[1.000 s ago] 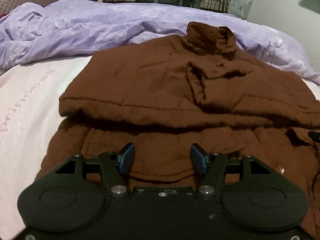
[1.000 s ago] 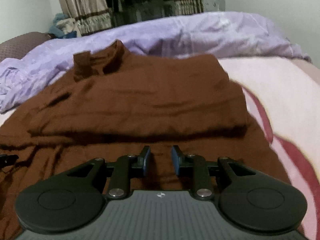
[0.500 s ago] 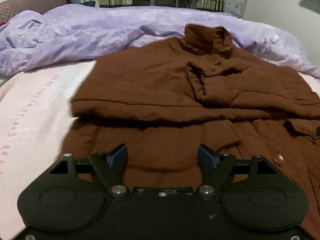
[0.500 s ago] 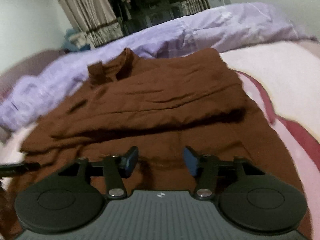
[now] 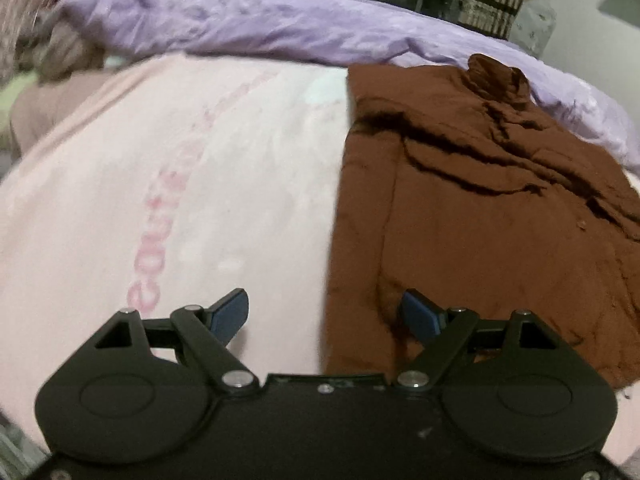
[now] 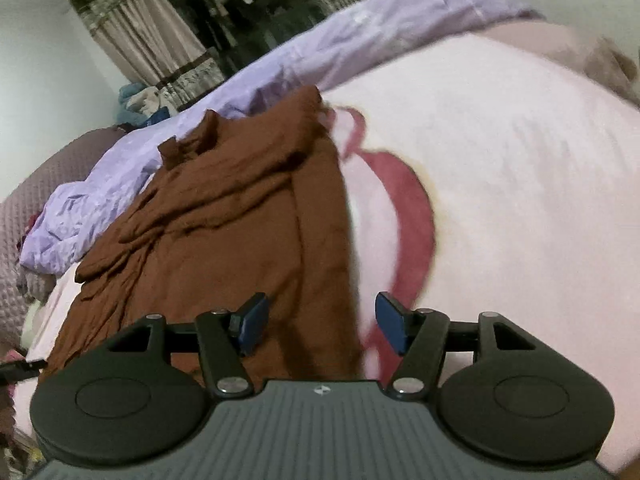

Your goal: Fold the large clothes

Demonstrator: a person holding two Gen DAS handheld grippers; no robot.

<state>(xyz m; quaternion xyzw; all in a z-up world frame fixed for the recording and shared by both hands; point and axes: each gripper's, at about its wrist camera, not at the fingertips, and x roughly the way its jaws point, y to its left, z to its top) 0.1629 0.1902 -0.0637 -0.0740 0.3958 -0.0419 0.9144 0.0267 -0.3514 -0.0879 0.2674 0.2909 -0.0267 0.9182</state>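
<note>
A large brown jacket (image 5: 472,208) lies on the pink bed, its sleeves folded across the body and its collar toward the far side. It also shows in the right wrist view (image 6: 240,216). My left gripper (image 5: 324,316) is open and empty, straddling the jacket's near left edge. My right gripper (image 6: 320,322) is open and empty, straddling the jacket's near right edge. Neither gripper holds cloth.
A pink bed sheet (image 5: 180,184) with pink lettering spreads left of the jacket; it carries a red pattern (image 6: 404,208) to the jacket's right. A crumpled purple quilt (image 5: 260,20) lies behind the jacket. Curtains (image 6: 160,44) and a dark window stand beyond the bed.
Both grippers opened wider and let go of the jacket's lower part. The left gripper swung out to the jacket's left edge, the right gripper to its right edge.
</note>
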